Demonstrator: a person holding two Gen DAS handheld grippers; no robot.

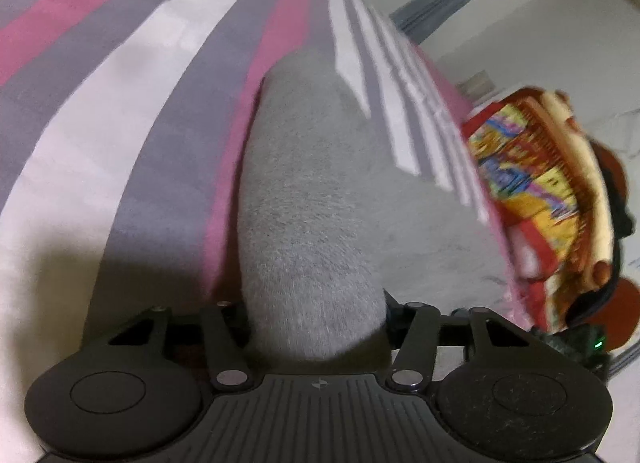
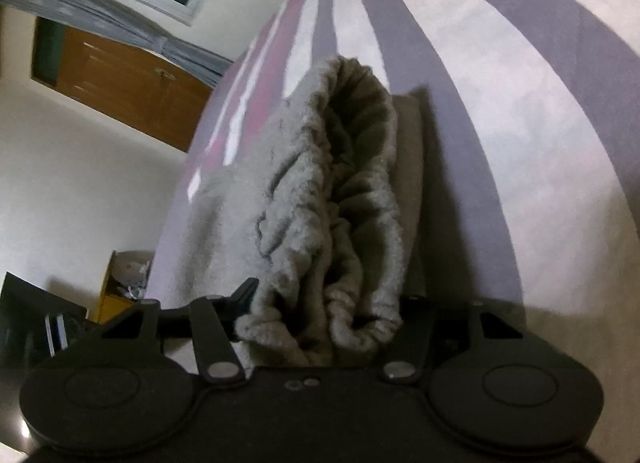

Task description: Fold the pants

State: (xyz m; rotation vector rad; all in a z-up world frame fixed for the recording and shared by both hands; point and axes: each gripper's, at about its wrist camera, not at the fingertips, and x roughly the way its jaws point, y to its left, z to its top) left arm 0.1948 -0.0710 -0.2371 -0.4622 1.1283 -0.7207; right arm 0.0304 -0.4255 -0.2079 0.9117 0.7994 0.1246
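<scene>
Your left gripper [image 1: 316, 327] is pinching a thick fold of the grey fleece pants [image 1: 308, 191], and your right gripper [image 2: 320, 327] is clamping the gathered elastic waistband [image 2: 352, 167] of the same garment, so both sets of tongs are closing on cloth with nothing loose between them. From each gripper the pants are running straight away toward the far side, their long axis lying along the striped bedsheet [image 1: 120, 83], so neither hand is nearer. The 2 held ends are sitting at the near edge, and I judge the coming fold is depending on carrying them together along that axis.
</scene>
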